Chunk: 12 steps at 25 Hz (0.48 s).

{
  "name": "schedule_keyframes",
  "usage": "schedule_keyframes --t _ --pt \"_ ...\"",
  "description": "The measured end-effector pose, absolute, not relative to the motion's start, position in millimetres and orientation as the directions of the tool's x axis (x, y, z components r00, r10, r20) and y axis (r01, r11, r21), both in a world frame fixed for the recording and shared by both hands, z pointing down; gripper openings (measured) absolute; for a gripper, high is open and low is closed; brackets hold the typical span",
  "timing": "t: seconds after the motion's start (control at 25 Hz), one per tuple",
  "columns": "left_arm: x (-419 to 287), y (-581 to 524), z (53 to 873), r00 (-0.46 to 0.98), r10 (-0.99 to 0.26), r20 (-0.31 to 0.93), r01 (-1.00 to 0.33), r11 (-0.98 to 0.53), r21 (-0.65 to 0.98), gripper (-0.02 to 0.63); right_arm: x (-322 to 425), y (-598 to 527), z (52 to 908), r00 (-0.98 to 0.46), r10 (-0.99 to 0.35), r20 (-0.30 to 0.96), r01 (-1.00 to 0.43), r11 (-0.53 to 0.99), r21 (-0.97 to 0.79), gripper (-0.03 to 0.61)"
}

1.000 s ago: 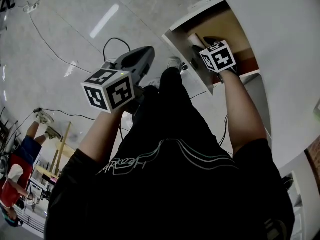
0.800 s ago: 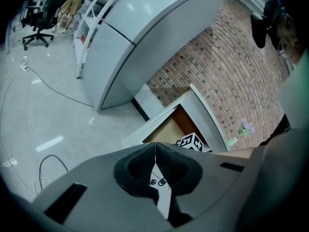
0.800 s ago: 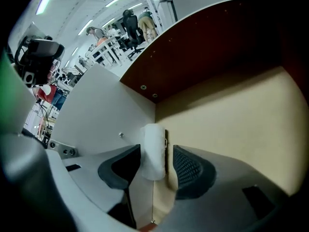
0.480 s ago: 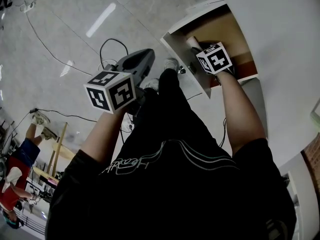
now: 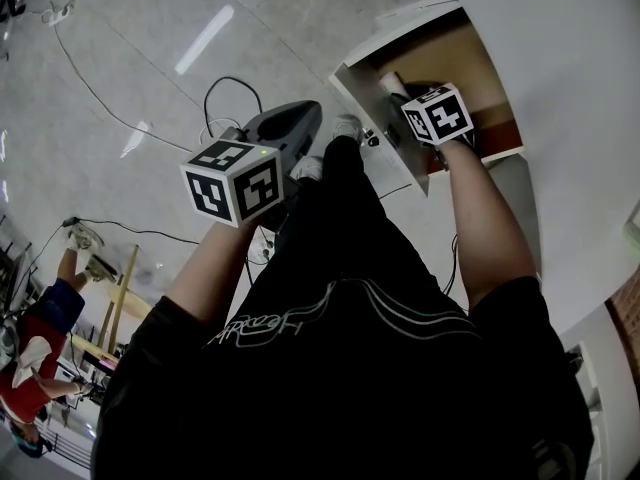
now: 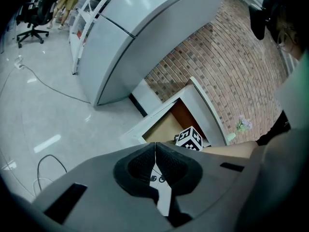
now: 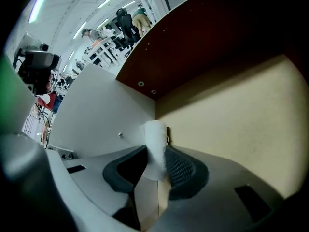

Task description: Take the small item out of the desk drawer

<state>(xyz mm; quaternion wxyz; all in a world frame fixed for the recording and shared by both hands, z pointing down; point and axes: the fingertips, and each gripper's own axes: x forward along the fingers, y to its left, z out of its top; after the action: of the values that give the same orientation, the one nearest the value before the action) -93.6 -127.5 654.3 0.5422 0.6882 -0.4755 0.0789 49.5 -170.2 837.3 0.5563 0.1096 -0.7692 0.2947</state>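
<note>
My head camera looks steeply down at the open drawer (image 5: 450,63), the camera on my left gripper (image 6: 155,146) sees that same drawer from farther off, and the one on my right gripper (image 7: 155,153) looks from close inside it.

Left gripper (image 6: 155,151): jaws pressed together, nothing between them, held out front and tilted partly down. Left forearm (image 5: 215,268) bare, raised. Right forearm (image 5: 482,218) stretched forward. Right gripper (image 7: 157,166) points steeply down; its jaws have just been closing, and the pads grip a small white cylinder (image 7: 154,139) between them.
</note>
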Motion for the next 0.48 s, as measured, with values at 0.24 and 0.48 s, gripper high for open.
schedule_keyframes --t 0.24,0.48 --pt "-87 -121 636 0.562 -0.562 0.608 -0.729 0.012 0.685 0.023 46 -177 804 -0.371 0.088 0.924 -0.519 0.806 -0.285 0.137" --pt "-83 -113 600 0.588 -0.554 0.589 -0.721 -0.029 0.692 0.023 47 -180 739 -0.417 0.006 0.909 -0.534 0.808 -0.251 0.137"
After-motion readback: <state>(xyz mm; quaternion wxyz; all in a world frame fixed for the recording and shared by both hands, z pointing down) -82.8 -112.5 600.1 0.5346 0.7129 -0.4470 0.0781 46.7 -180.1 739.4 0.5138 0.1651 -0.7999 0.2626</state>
